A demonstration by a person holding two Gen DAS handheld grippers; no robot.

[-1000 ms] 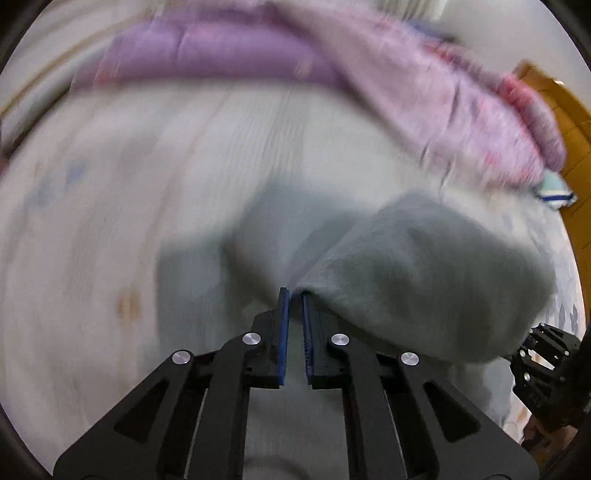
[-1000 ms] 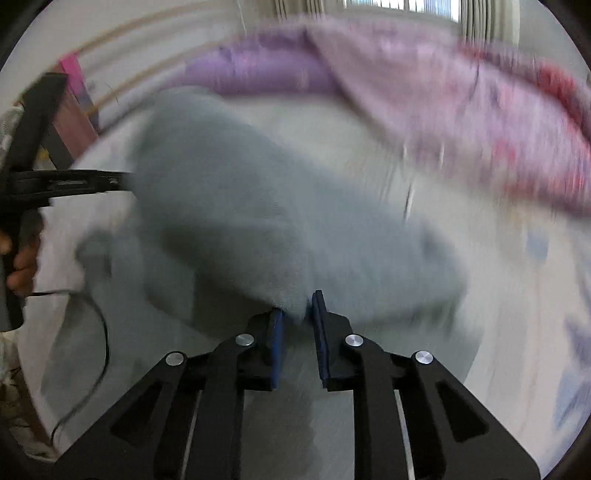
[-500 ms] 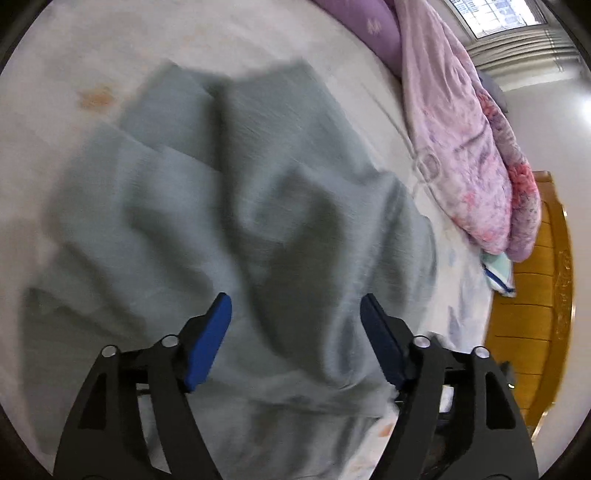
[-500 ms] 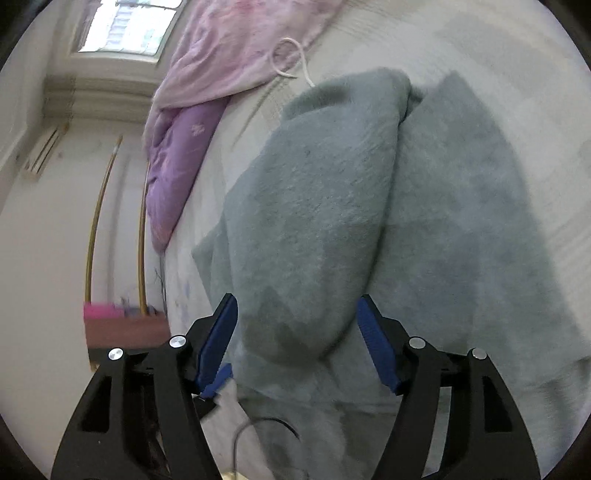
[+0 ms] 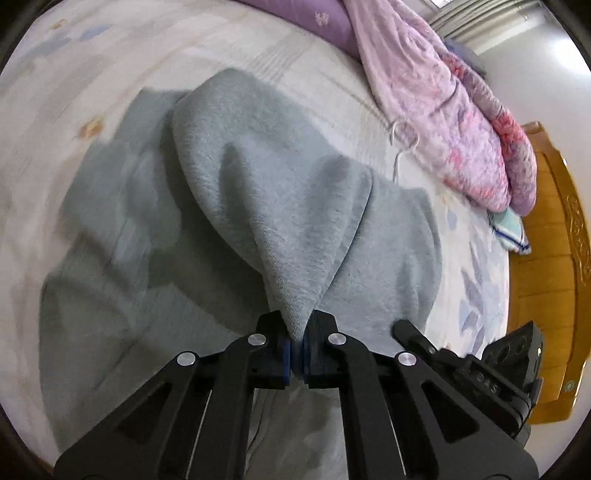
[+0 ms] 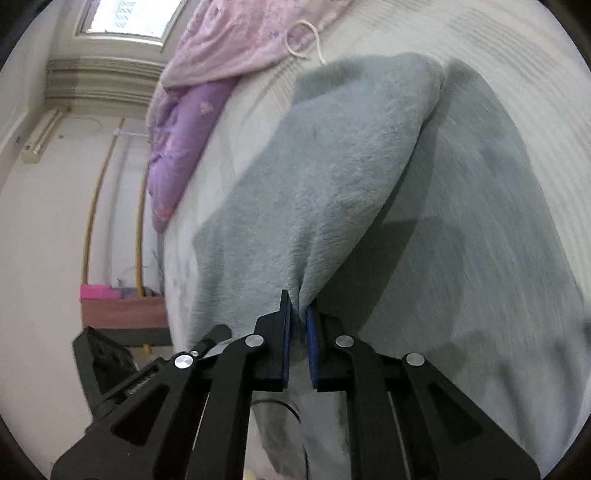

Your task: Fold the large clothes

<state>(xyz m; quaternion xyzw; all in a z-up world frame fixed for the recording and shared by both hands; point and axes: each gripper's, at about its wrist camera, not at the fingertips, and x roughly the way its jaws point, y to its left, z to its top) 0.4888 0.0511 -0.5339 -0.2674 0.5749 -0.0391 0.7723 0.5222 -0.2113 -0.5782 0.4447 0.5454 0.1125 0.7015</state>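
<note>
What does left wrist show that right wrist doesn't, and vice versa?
Left wrist only: the wooden headboard, a teal striped cloth tucked beside it, and the right gripper at lower right.

Right wrist only: the window, a wall air conditioner, a pink box on a brown cabinet, and part of the left gripper.

Both: the grey fleece garment on the bed sheet, pinched by that view's own shut fingers, the pink floral quilt, the purple pillow and a white hanger.
</note>
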